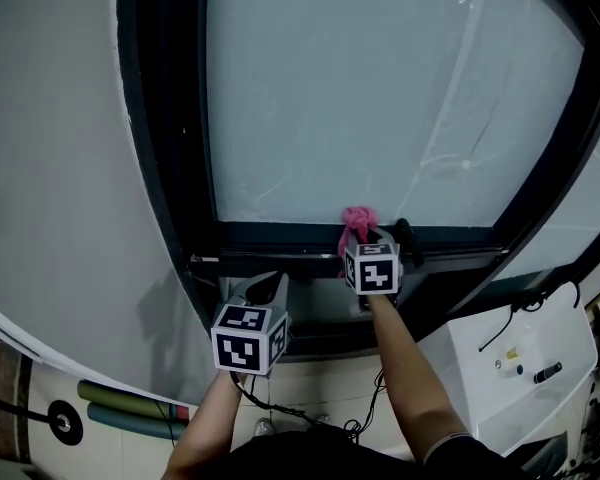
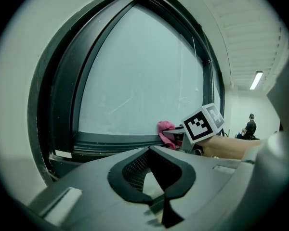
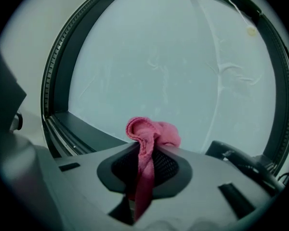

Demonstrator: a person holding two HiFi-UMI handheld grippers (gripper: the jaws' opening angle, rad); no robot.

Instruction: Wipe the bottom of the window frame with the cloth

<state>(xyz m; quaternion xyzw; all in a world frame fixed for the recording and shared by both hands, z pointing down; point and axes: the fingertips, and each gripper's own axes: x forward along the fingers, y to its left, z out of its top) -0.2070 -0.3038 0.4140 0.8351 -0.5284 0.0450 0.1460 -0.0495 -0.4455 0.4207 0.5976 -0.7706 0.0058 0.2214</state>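
Wiping is under way: my right gripper (image 1: 368,240), jaws clamped on the crumpled pink cloth (image 1: 357,218), holds it at the dark bottom rail of the window frame (image 1: 270,236), near mid-span. Next, I judge, comes a steady sideways drag. My left gripper (image 1: 272,288) hangs lower, jaws together, empty. A frosted glass pane (image 1: 380,98) rises above, with a white wall (image 1: 50,168) to the left.

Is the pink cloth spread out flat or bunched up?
Bunched up: the cloth sits as a crumpled wad pinched in the right gripper, a tail hanging down.
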